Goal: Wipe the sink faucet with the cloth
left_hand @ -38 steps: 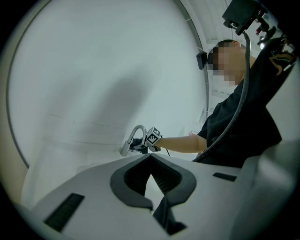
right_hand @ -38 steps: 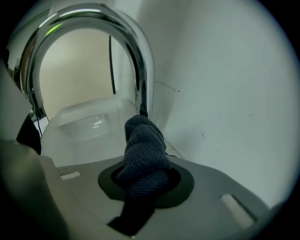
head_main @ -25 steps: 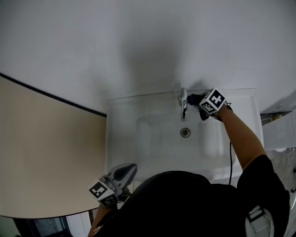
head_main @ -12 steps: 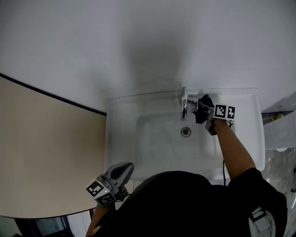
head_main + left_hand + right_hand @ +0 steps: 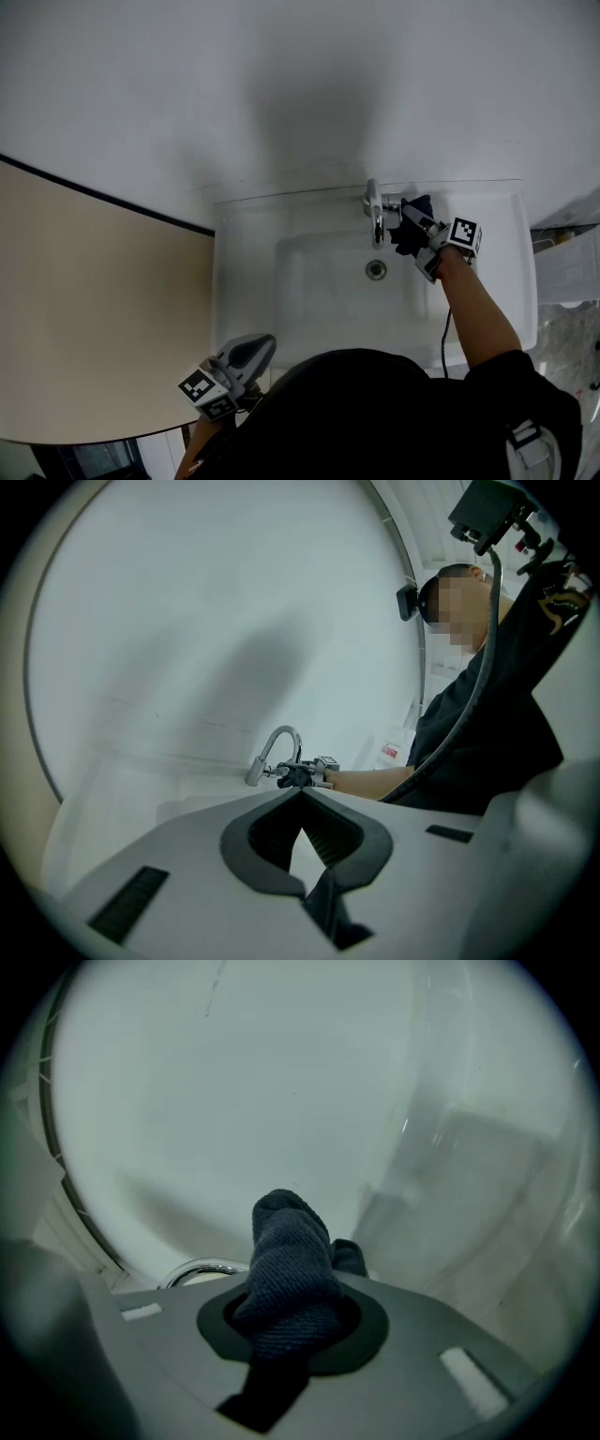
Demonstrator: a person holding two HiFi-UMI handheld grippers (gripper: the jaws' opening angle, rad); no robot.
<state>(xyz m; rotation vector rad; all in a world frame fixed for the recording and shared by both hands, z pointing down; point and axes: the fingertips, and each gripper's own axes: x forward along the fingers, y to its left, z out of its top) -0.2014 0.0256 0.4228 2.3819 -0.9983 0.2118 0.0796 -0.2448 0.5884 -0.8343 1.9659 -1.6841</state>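
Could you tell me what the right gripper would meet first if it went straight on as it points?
Most likely the curved chrome faucet: the right gripper points at it, leading with the dark blue cloth it grips; the gap between them is unclear.

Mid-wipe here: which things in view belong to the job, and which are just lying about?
In the job: faucet; cloth; right gripper, jaws shut on the cloth beside the faucet.
Lying about: left gripper, jaws shut, empty; drain; beige panel.
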